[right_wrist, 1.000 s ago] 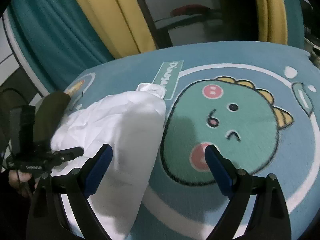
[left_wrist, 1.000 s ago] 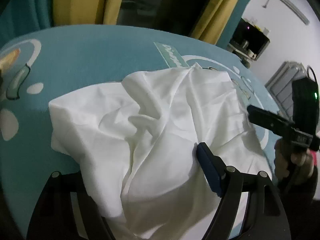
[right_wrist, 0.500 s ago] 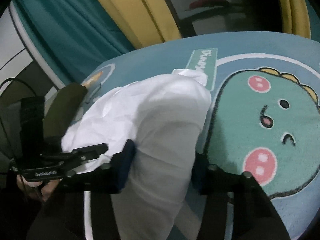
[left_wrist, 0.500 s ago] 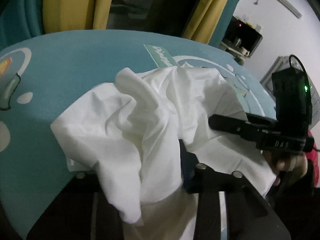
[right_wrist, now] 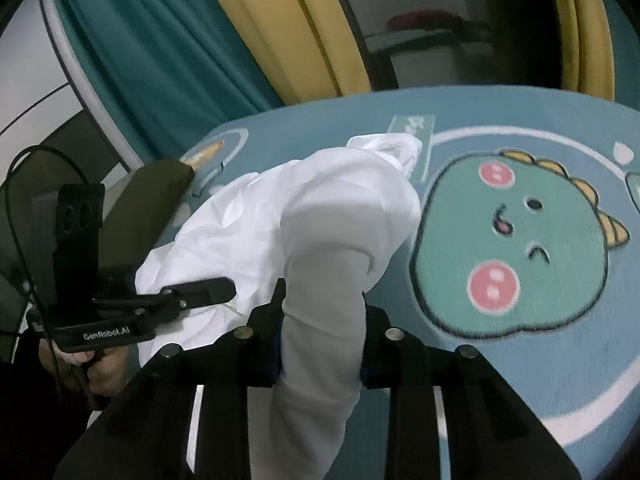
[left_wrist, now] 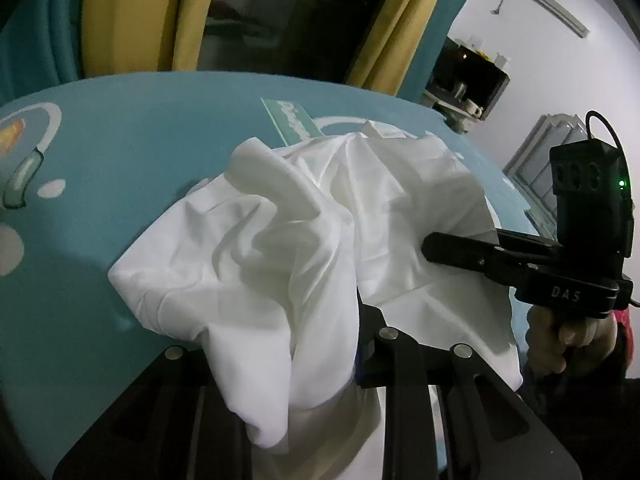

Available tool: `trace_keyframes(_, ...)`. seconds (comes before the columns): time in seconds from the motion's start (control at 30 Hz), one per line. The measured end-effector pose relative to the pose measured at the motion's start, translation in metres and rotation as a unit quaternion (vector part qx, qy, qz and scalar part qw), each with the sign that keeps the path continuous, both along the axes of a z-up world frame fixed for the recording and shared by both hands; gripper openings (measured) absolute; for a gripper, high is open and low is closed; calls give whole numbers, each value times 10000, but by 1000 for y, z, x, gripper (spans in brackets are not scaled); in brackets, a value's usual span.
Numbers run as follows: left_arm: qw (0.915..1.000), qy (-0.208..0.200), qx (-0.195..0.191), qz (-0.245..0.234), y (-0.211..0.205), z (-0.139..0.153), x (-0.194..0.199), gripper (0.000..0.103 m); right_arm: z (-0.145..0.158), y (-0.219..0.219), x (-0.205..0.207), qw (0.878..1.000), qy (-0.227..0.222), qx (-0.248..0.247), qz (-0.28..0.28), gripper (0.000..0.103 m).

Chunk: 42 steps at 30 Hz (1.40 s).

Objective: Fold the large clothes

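Note:
A crumpled white garment lies bunched on a teal play mat. My left gripper has a thick fold of it between its fingers; the jaws are closing and the cloth hides the left finger. In the right wrist view the same garment rises in a hump. My right gripper pinches a roll of it, with its jaws closing too. Each gripper shows in the other's view: the right gripper pokes into the cloth's right side and the left gripper into its left.
The mat carries a green dinosaur print to the right of the garment. Yellow and teal curtains hang behind the mat. A person's hand holds the right gripper's handle. A dark shelf stands at the far right.
Both grippers went from wide open to closed around folds of the white garment. The cloth has been gathered and pulled up off the mat into a taller bunch.

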<state>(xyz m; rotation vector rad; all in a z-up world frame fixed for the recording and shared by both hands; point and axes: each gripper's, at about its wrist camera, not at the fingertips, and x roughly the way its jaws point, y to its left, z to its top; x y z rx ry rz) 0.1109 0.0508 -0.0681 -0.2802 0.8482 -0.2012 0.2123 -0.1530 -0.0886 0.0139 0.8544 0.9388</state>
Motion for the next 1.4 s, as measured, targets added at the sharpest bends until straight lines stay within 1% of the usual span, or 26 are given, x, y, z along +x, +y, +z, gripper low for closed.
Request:
trace_keyframes(0.03, 10000, 35, 14, -15, -2, -2, 1, 26, -3, -2, 0, 10000, 46, -4, -29, 35)
trace_keyframes(0.07, 9999, 81, 65, -50, -4, -4, 2, 26, -8, -4, 3, 9998, 152, -36, -123, 41)
trace_keyframes(0.1, 9998, 94, 145, -90, -6, -5, 2, 28, -13, -4, 7, 9995, 259, -75, -191, 50)
trace_keyframes(0.17, 9994, 106, 290, -167, -9, -4, 3, 30, -23, -8, 13, 9983, 472, -60, -323, 55)
trace_keyframes(0.23, 9987, 127, 433, -233, -12, -4, 4, 31, -26, -10, 14, 9979, 579, 122, -271, 55)
trace_keyframes(0.3, 9980, 91, 573, -258, -15, -2, 3, 31, -28, -9, 11, 9978, 594, 202, -221, 55)
trace_keyframes(0.33, 9981, 67, 571, -238, -14, -1, 3, 31, -28, -6, 8, 9981, 543, 220, -186, 55)
trace_keyframes(0.4, 9983, 4, 543, -191, -13, 0, -1, 29, -28, -3, 3, 9987, 423, 243, -150, 42)
trace_keyframes(0.43, 9984, -30, 532, -180, -13, 2, -2, 28, -26, -4, 2, 9986, 402, 300, -150, 39)
trace_keyframes(0.47, 9984, -92, 539, -174, -14, 4, -5, 27, -24, -7, 2, 9986, 373, 357, -144, 33)
trace_keyframes(0.57, 9973, -277, 649, -189, -18, 15, -12, 26, -13, -6, -4, 9991, 150, 376, -93, 27)
trace_keyframes(0.83, 9964, -667, 523, -6, -5, 38, -24, 26, 22, 3, -19, 9984, -394, 388, 63, 24)
trace_keyframes(1.03, 9926, -1060, 546, 248, 19, 58, -39, 26, 47, 25, -24, 9957, -725, 524, 256, 24)
trace_keyframes(1.1, 9908, -1171, 585, 337, 27, 64, -43, 26, 55, 37, -26, 9939, -886, 555, 345, 24)
trace_keyframes(1.27, 9872, -1313, 722, 554, 56, 73, -51, 26, 69, 76, -28, 9910, -1095, 540, 555, 24)
trace_keyframes(1.4, 9837, -1394, 909, 685, 84, 82, -52, 26, 73, 106, -25, 9891, -1162, 612, 665, 24)
